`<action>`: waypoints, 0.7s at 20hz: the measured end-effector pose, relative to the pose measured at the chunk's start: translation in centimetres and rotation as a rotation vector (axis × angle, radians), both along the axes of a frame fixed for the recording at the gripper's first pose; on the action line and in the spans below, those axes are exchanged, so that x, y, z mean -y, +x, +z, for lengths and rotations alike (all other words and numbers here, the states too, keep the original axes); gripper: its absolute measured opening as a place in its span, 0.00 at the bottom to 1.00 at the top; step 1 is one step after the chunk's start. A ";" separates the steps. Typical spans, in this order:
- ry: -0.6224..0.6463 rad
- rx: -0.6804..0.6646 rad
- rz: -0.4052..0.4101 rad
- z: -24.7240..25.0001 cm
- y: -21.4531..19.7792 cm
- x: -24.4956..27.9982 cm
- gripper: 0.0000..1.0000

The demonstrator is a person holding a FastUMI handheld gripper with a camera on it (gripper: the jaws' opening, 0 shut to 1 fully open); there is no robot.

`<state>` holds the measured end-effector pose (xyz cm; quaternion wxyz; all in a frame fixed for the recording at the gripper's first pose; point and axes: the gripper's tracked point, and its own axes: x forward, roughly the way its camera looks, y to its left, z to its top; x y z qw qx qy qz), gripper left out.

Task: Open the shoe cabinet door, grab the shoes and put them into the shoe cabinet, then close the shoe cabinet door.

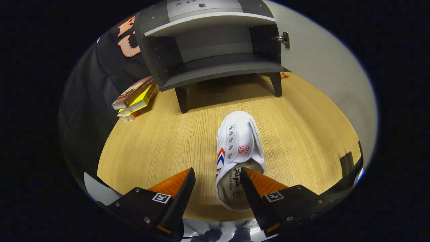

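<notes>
Door's already swung open on the grey 2-shelf shoe cabinet, so the shoe is next. The white canvas slip-on shoe sits on the light wood bench, heel end between my claw fingers, toe aimed at the cabinet. Claw is spread wide, not pinching yet, angled down. Looks light and floppy, so I'd grab the heel collar.

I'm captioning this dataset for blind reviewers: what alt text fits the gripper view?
The gripper is open, its fingers straddling the heel end of a white shoe that lies on a wooden floor, toe pointing at the shoe cabinet. The cabinet's door stands open beyond the shoe, and a stack of books lies beside the cabinet.
</notes>
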<state>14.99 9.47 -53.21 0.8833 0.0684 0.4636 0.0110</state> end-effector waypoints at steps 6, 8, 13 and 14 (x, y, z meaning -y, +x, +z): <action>0.016 -0.035 -0.011 -1.5 0.6 -0.2 0.43; 0.020 -0.034 -0.018 -1.4 0.9 0.0 0.27; 0.031 -0.043 -0.021 -1.3 1.0 -0.1 0.00; 0.024 -0.037 -0.026 -1.0 1.1 0.0 0.00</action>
